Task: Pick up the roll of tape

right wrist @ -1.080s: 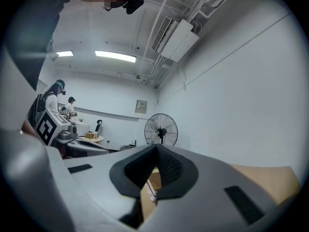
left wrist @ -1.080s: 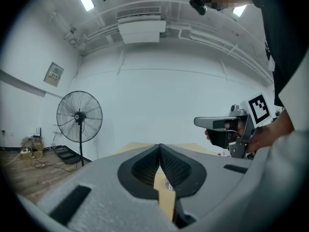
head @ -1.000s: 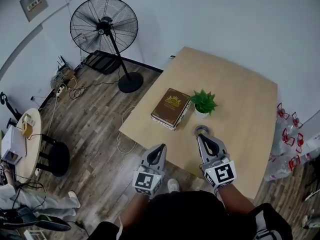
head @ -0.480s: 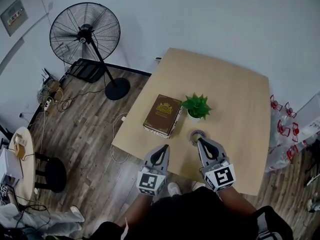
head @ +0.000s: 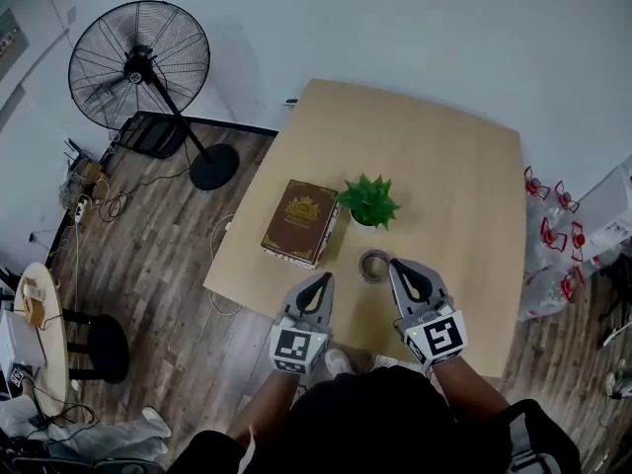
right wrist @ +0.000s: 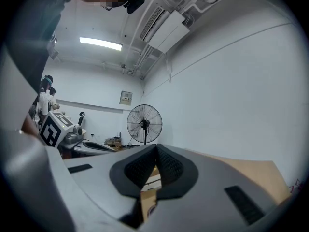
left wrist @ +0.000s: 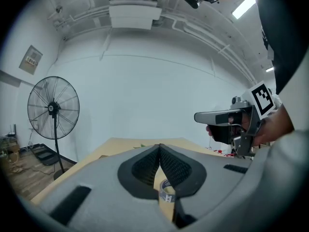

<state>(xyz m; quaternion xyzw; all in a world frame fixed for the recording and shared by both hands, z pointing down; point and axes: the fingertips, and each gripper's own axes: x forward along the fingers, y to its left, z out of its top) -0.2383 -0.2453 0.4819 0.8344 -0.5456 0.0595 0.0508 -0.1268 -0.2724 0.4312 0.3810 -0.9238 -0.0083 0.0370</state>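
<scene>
The roll of tape [head: 374, 265] lies flat on the table [head: 449, 166], toward its near edge. The right claw [head: 399, 268], jaws pressed together and holding nothing, is just right of it. The left claw [head: 322, 280], likewise closed and empty, is farther off, on its left.

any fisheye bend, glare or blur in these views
Head view: sharp, evenly lit, soft shadows by the book and plant, table edges slightly bowed. Left gripper view: heavy fisheye, black corners, the left gripper, jaws closed, fills the foreground and half hides the roll of tape. Right gripper view: same fisheye, a ceiling light strip blown out white.
</scene>
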